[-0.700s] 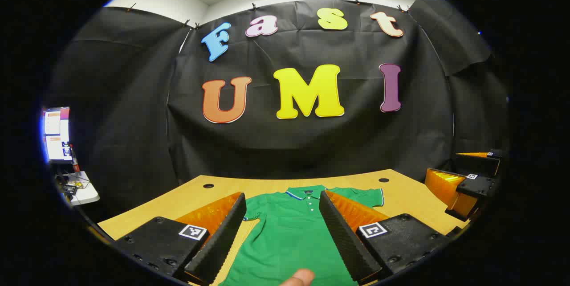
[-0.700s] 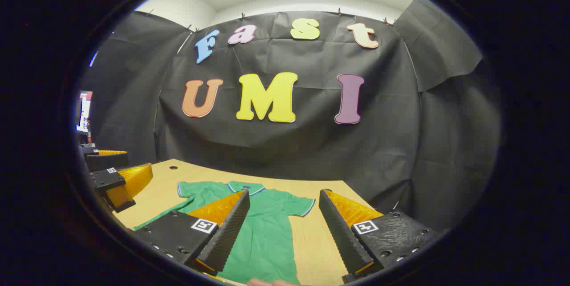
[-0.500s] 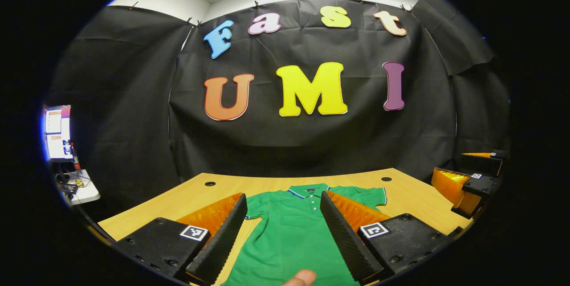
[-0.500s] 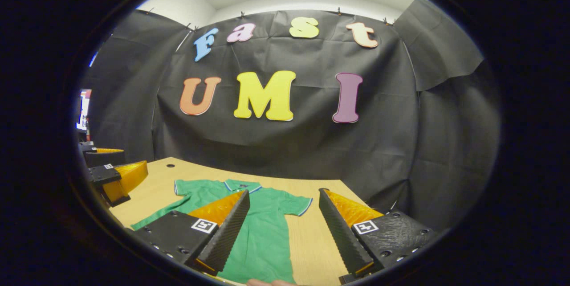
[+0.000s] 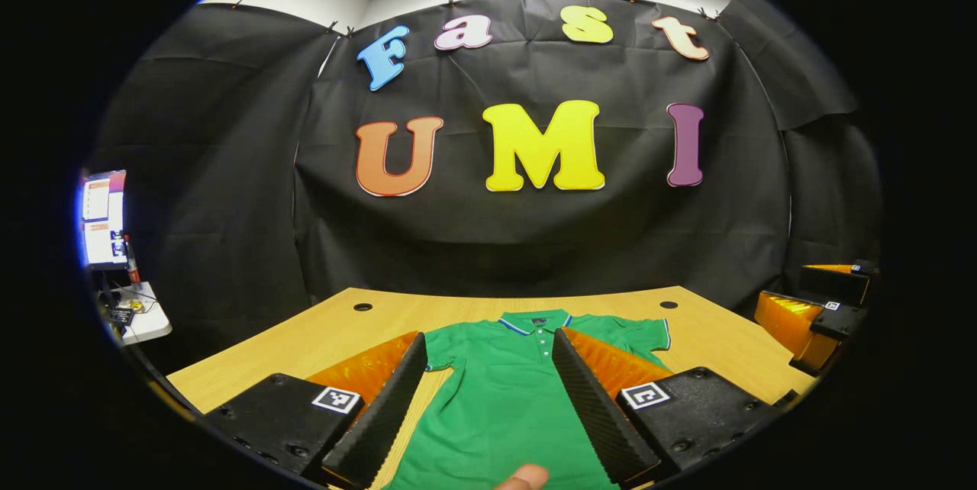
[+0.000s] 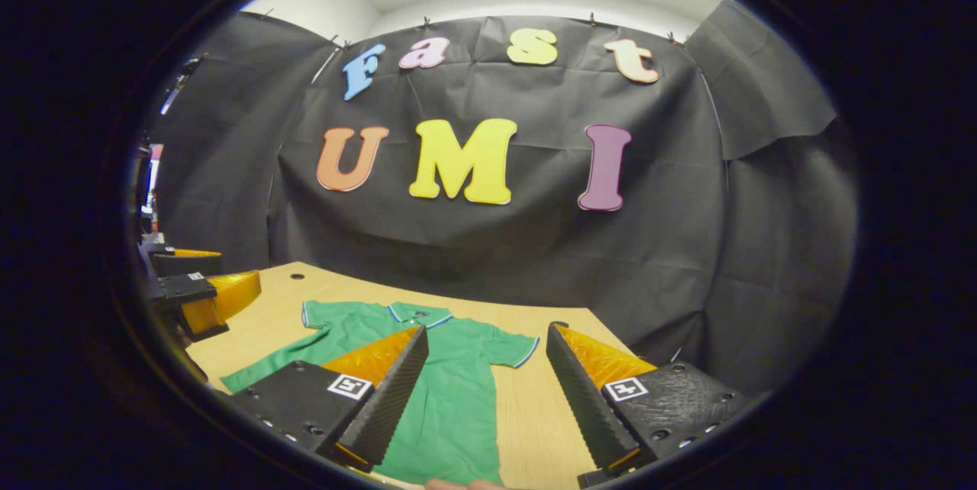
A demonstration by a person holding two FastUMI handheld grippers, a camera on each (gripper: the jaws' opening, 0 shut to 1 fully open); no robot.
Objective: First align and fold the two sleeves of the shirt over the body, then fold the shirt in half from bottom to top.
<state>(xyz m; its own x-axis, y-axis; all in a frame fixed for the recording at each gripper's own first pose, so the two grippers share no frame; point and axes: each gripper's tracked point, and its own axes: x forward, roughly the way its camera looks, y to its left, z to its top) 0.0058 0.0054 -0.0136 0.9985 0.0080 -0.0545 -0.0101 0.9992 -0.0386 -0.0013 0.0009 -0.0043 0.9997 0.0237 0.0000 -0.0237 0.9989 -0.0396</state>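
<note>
A green polo shirt point(image 5: 500, 398) lies flat on the wooden table point(image 5: 320, 341), collar toward the back wall, both short sleeves spread out to the sides. My left gripper point(image 5: 488, 349) hovers open above the shirt's chest, with nothing between its fingers. In the right gripper view the shirt point(image 6: 450, 398) lies left of centre, and my right gripper point(image 6: 485, 341) stands open above its right sleeve and the bare table point(image 6: 534, 429) beside it. The right gripper point(image 5: 809, 318) also shows at the right edge of the left gripper view. The left gripper point(image 6: 191, 288) shows at the left edge of the right gripper view.
Two cable holes point(image 5: 362, 307) mark the table's back edge. A side table with a lit screen point(image 5: 103, 219) stands off to the left. A fingertip point(image 5: 523, 477) shows at the bottom edge of the left gripper view. The black cloth wall closes off the back.
Both views have shifted a little: the shirt sits slightly farther off, and each gripper has drifted a bit. Both grippers stay open and the shirt lies unmoved.
</note>
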